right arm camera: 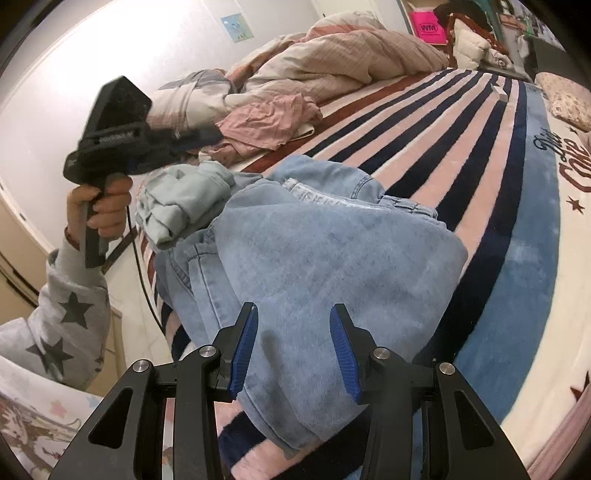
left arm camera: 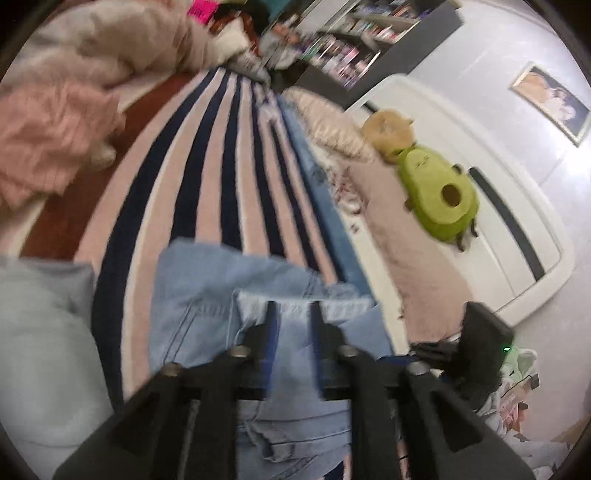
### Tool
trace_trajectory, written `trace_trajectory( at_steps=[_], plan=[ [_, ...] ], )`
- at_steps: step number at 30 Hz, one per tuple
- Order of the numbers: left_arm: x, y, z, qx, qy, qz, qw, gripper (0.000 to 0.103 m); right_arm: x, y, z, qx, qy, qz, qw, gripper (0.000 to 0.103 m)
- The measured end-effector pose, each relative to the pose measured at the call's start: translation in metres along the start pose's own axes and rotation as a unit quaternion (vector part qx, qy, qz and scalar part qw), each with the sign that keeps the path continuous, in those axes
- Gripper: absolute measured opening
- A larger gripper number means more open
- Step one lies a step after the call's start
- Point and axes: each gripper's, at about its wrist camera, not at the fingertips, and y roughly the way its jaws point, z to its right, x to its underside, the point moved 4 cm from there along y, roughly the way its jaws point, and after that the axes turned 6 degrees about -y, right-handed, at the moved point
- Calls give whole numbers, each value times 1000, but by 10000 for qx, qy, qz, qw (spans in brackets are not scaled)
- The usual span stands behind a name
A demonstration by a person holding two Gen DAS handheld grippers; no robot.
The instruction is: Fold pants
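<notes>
Light blue jeans lie folded in a bundle on a striped blanket. My right gripper is open just above the near part of the jeans, with its blue pads on either side of the denim and nothing held. In the left wrist view the jeans lie below my left gripper, whose jaws stand apart with denim showing between them; the image is blurred. The left gripper's body shows in the right wrist view, held up in a hand to the left of the jeans.
A pale green garment lies beside the jeans. A pink garment and a beige duvet lie further back. A green avocado plush and a cushion rest by the white headboard. A bookshelf stands behind.
</notes>
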Motion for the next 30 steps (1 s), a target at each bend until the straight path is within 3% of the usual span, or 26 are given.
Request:
trace_trajectory(
  at_steps=[2, 4, 8, 11, 13, 15, 16, 17, 19, 22, 25, 28, 30],
  plan=[
    [4, 12, -4, 5, -69, -160, 9998, 43, 0, 0, 0, -9, 11, 9, 10000, 37],
    [7, 27, -4, -17, -50, -386, 9992, 44, 2, 1, -1, 23, -4, -27, 10000, 37],
    [12, 53, -3, -79, -105, -788, 9968, 42, 12, 4, -2, 141, -81, -164, 9997, 37],
    [14, 61, 0, -166, -127, -904, 9957, 33, 17, 5, -3, 153, -102, -188, 9997, 37],
    [14, 62, 1, -164, -107, -891, 9958, 23, 17, 4, -3, 127, -88, -181, 9997, 37],
    [11, 60, 2, -53, -169, -770, 9969, 6, 17, 4, -2, 111, -66, -195, 9997, 37],
    [9, 57, 2, -15, -195, -647, 9977, 4, 18, 4, -2, 120, -73, -195, 9997, 37],
    [3, 51, -1, -168, -217, -309, 9991, 2, 18, 3, -2, 117, -68, -188, 9997, 37],
    [-1, 44, -3, -414, -247, 10, 9988, 2, 19, 3, -2, 93, -55, -152, 9998, 38],
    [2, 48, -2, -827, -83, 177, 9964, 2, 18, 3, -2, 58, -38, -135, 9999, 38],
    [8, 59, -15, -1088, -273, 10, 9937, 3, 18, 5, -3, 128, -60, -181, 9997, 38],
    [13, 51, -20, -1391, -154, -25, 9902, 21, 19, 5, -3, 210, -83, -245, 9994, 38],
    [14, 33, -20, -1594, 16, 89, 9872, 61, 18, -4, -3, 189, -41, -210, 9996, 37]
  ],
)
